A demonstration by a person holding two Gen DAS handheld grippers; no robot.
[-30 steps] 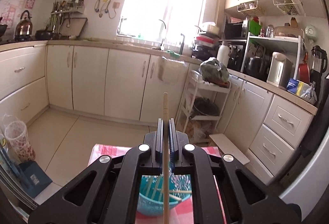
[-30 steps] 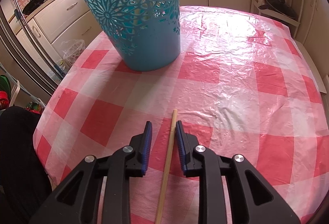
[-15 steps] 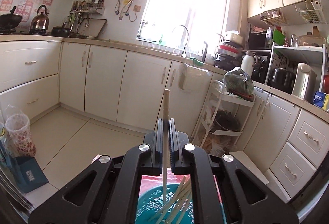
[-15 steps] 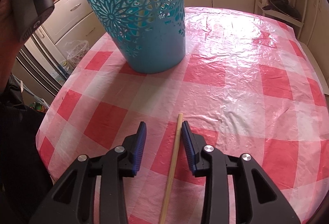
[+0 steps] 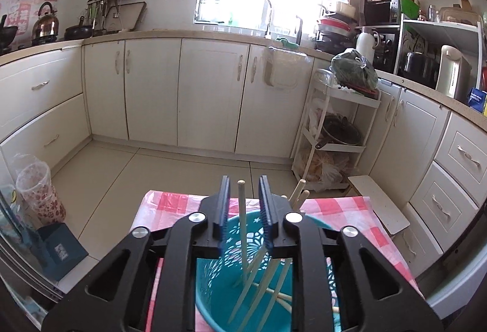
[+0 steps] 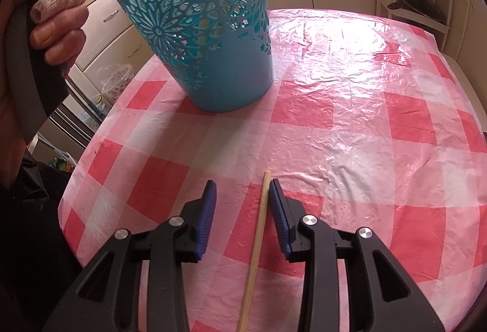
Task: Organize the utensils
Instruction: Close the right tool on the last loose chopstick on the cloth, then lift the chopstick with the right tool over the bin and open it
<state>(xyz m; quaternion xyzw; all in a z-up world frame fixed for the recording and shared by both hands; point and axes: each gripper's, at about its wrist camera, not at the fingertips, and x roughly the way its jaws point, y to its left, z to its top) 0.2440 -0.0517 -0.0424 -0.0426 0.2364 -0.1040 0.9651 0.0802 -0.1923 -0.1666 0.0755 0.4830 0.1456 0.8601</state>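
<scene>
My left tongs point(image 5: 243, 198) hover over the teal basket point(image 5: 213, 286); their jaws have just been opening, and a chopstick point(image 5: 242, 228) stands loose between the parted pads, its lower end down in the basket among other chopsticks point(image 5: 274, 280). My right tongs point(image 6: 242, 195), well in front of the basket on the checked table point(image 6: 365, 119), have just been opening too, part-spread astride a second chopstick point(image 6: 258, 228) lying flat on the cloth, not gripping it. A hand point(image 6: 57, 24) on the other handle shows left of the basket.
</scene>
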